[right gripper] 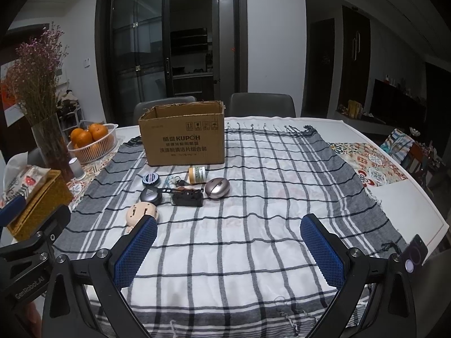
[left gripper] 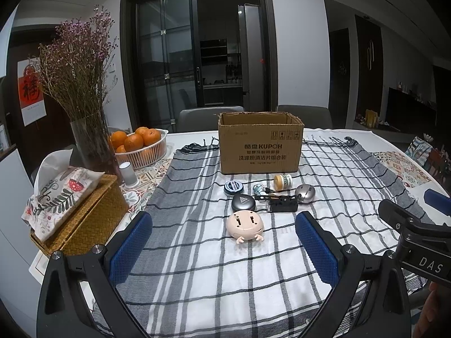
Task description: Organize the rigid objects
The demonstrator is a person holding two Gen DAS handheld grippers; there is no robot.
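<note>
Pink plastic round toy with small hands (left gripper: pixel 244 225) is lying nearest the left gripper (left gripper: pixel 224 249), at the front of a small cluster on the grey-and-white checked cloth (left gripper: pixel 197 276). Behind it are sitting a dark round case with a triangle mark (left gripper: pixel 243 203), a blue-rimmed round tin (left gripper: pixel 233 188), a black rectangular block (left gripper: pixel 283 205), a silver egg-shaped case (left gripper: pixel 305 193) and a small yellow-lidded jar lying on its side (left gripper: pixel 282 182); some tiny keyring-like pieces between them are too small to identify. Open brown cardboard box with printed lettering (left gripper: pixel 260 146) is standing just behind the cluster, flaps up. Both grippers are hovering over the near cloth with blue-padded jaws spread wide and holding nothing; the right gripper (right gripper: pixel 228 249) is sitting off to the right of the cluster. Judging by this, sorting is only starting, nothing visibly boxed yet. Next move likely calls for lowering the left jaws around the pink toy, closing squarely on its rounded sides. Outward: white basket of oranges (left gripper: pixel 142 148), glass vase of dried purple flowers (left gripper: pixel 90 140), woven tissue box (left gripper: pixel 81 219).
</note>
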